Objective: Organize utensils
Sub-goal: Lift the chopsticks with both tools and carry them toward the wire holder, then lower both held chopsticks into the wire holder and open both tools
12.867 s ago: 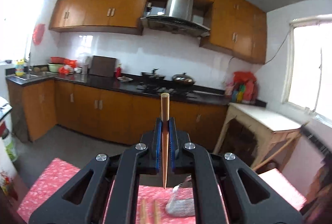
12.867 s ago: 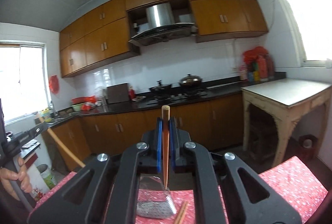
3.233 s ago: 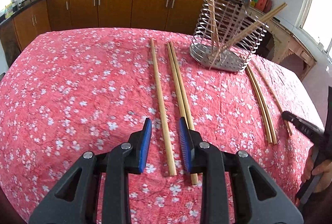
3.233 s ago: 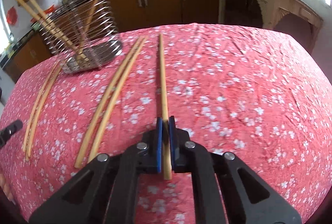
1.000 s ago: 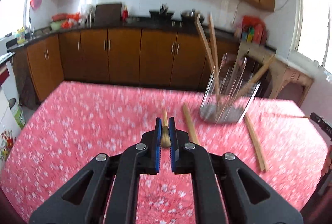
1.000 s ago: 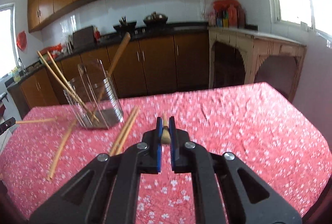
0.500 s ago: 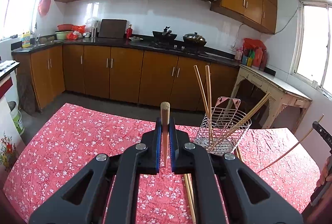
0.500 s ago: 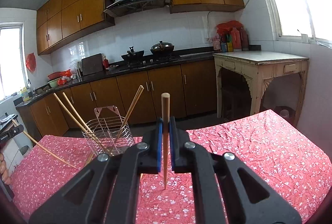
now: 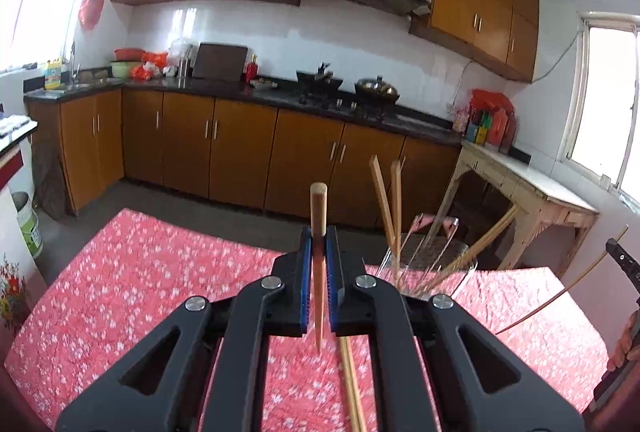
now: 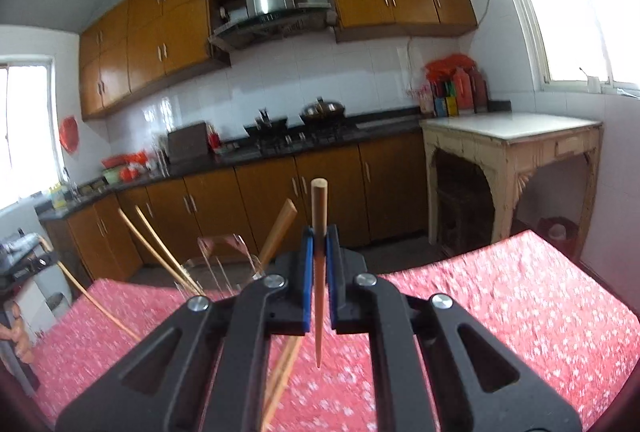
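Daylit, blown-out windows (image 9: 608, 104), fisheye-bent edges, tablecloth (image 10: 520, 304) seemingly motion-blurred

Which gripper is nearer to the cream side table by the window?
Right. The right gripper has the cream side table ahead on its right; from the left gripper it lies farther off on that side.

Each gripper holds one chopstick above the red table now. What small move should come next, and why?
Probably carry the left gripper toward the wire holder and lower its chopstick in, tip first. The chopstick is clamped upright, and the holder already has three chopsticks standing in it. The right gripper can follow.
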### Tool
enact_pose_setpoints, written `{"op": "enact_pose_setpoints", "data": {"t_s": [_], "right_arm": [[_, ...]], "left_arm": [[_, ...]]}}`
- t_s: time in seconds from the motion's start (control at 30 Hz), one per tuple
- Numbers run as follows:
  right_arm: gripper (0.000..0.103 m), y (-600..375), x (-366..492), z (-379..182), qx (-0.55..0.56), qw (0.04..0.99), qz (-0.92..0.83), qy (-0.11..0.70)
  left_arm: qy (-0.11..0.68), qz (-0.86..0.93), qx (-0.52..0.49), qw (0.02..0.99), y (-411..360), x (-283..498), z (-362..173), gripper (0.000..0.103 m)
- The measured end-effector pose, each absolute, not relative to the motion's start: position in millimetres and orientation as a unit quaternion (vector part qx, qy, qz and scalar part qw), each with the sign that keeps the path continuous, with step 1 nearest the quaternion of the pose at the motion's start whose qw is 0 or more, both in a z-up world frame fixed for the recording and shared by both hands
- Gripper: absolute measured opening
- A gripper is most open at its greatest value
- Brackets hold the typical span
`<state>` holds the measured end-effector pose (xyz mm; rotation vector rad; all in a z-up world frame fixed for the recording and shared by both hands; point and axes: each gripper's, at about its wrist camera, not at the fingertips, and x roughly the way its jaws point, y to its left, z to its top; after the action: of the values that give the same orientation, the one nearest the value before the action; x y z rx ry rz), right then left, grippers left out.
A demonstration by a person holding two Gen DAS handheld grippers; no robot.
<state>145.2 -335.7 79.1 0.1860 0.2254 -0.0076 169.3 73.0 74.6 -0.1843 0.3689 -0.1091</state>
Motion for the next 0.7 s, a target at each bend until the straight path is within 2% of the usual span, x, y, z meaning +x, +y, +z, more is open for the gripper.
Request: {"op": "enact_pose_setpoints", "data": {"t_s": [0.23,0.4,0.57,0.7], "right_arm": [[0.007,-338.4,149.8,136.9,0.136,0.988,0.044,0.060],[0.007,-322.9,172.2,155.3,0.130,0.989,0.059,0.043],[0.007,-306.3,200.2,155.6,0.122,0.989,0.076,0.041],[0.007,-297.1,221.5,146.7,0.124,0.987,0.085,0.050]], "left_arm": [[0.123,-0.068,-0.109,0.984,53.6,167.9,137.1,0.007],[0.079,-0.069,-0.126,0.986,32.0,177.0,172.0,0.007],[0.056,-0.068,-0.131,0.987,11.9,193.5,184.0,0.007],[0.064,-0.068,-0.124,0.988,-4.9,215.2,172.2,0.007]]}}
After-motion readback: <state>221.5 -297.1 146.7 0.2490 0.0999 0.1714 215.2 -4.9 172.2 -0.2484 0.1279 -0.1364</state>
